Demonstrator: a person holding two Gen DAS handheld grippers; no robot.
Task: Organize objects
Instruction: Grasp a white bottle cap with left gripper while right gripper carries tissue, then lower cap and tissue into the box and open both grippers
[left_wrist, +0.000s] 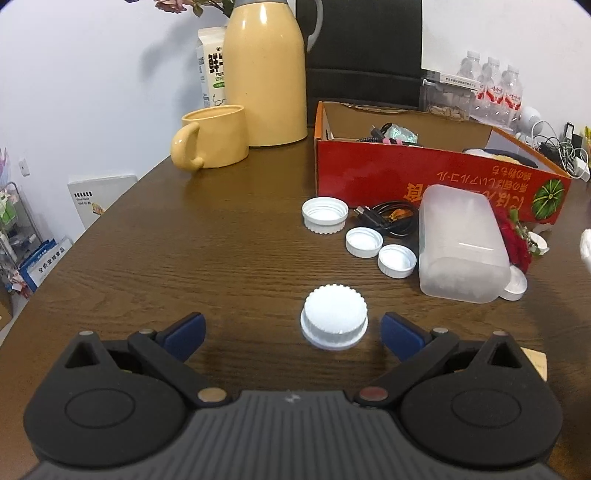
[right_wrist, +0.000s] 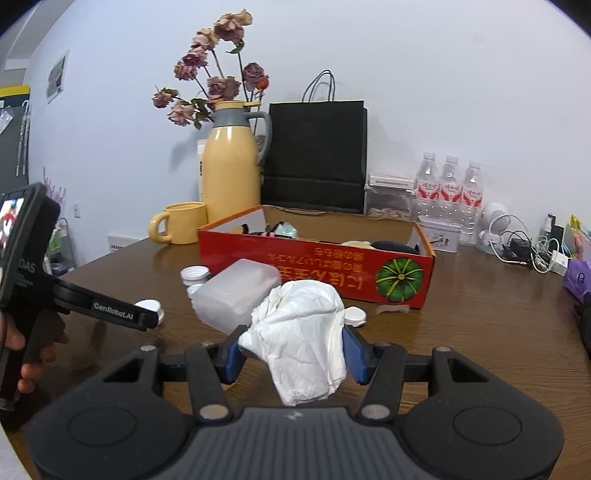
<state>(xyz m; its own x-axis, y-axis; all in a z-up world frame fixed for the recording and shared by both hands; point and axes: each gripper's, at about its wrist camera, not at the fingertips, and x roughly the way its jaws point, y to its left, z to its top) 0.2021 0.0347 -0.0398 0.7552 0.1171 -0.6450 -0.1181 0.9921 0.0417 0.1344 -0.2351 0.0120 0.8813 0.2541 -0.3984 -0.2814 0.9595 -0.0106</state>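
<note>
A white ribbed bottle cap (left_wrist: 334, 321) lies face down on the brown table, between the blue pads of my left gripper (left_wrist: 293, 334), whose jaws stand wide and clear of it. Three more white caps (left_wrist: 325, 214) lie face up beyond it, beside a frosted plastic box (left_wrist: 461, 245). My right gripper (right_wrist: 293, 354) is shut on a crumpled white tissue (right_wrist: 301, 332), held above the table in front of the red cardboard box (right_wrist: 314, 264). The left gripper's body (right_wrist: 110, 310) shows at the left of the right wrist view, over a cap (right_wrist: 149, 305).
A yellow mug (left_wrist: 212, 136) and a yellow thermos (left_wrist: 264, 74) stand at the back left. A black cable (left_wrist: 391, 219) lies by the red box (left_wrist: 424, 181). Water bottles (right_wrist: 448, 188), a black bag (right_wrist: 316, 151) and chargers (right_wrist: 524, 247) line the back wall.
</note>
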